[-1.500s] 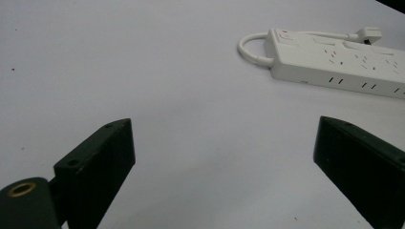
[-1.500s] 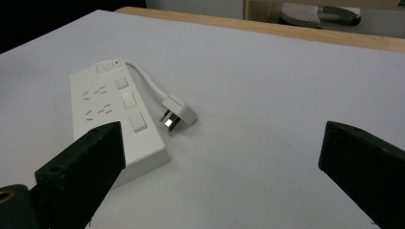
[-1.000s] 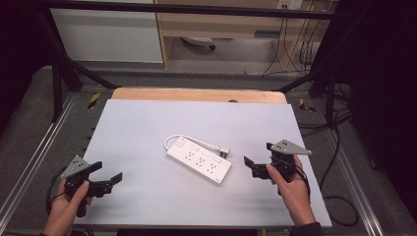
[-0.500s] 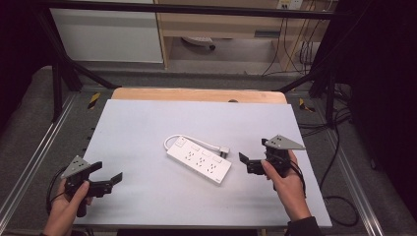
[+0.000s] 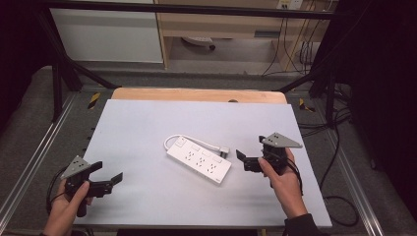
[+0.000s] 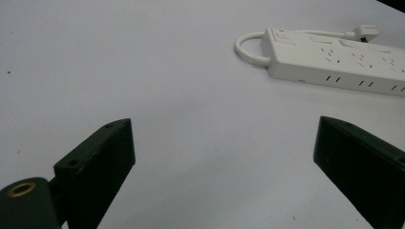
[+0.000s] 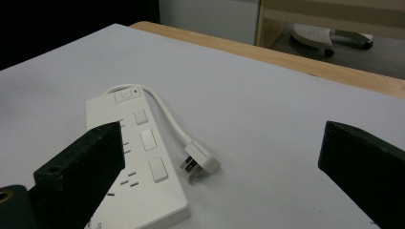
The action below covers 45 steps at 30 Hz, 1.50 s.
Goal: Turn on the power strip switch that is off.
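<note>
One power strip, with one plug, lies on the bench between two hand-held grippers.

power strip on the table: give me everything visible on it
The power strip is a white, plastic-looking bar lying flat and diagonal near the middle of the grey table. Its top carries rows of socket holes, three rectangular buttons and, at the cord end, a switch with a small red dot. A short white cord loops out of that end and runs alongside to a three-pin plug resting on the table. Neither gripper touches it; the right gripper is nearest.
</note>
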Each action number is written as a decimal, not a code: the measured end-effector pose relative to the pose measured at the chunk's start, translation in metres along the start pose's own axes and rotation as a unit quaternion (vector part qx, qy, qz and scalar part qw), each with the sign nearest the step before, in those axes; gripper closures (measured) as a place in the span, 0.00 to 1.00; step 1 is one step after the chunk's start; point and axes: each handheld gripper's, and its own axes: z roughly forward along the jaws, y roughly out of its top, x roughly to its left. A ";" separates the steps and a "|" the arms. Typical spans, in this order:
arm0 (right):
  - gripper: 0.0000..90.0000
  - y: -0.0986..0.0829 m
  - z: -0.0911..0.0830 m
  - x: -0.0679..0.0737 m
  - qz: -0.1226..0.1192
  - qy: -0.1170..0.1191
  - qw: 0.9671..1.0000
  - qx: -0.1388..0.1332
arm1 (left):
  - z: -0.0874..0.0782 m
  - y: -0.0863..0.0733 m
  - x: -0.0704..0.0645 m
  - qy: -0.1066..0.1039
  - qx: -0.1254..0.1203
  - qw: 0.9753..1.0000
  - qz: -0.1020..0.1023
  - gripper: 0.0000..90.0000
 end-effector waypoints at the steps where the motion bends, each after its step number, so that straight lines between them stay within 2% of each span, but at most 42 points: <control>1: 0.03 0.001 0.002 0.001 -0.001 0.002 1.000 0.001 | 0.000 0.000 0.000 0.000 0.000 1.000 0.000 0.08; 10: 0.03 0.007 0.009 0.003 -0.005 0.003 1.000 0.000 | 0.000 0.000 0.000 0.001 0.001 1.000 0.001 0.08; 29: 0.03 0.012 0.027 0.009 0.004 0.002 1.000 -0.007 | 0.001 0.000 0.000 0.001 0.000 1.000 0.001 0.08; 45: 0.04 0.016 0.044 0.013 0.004 0.005 1.000 0.001 | 0.001 0.000 0.000 0.002 0.002 1.000 0.001 0.08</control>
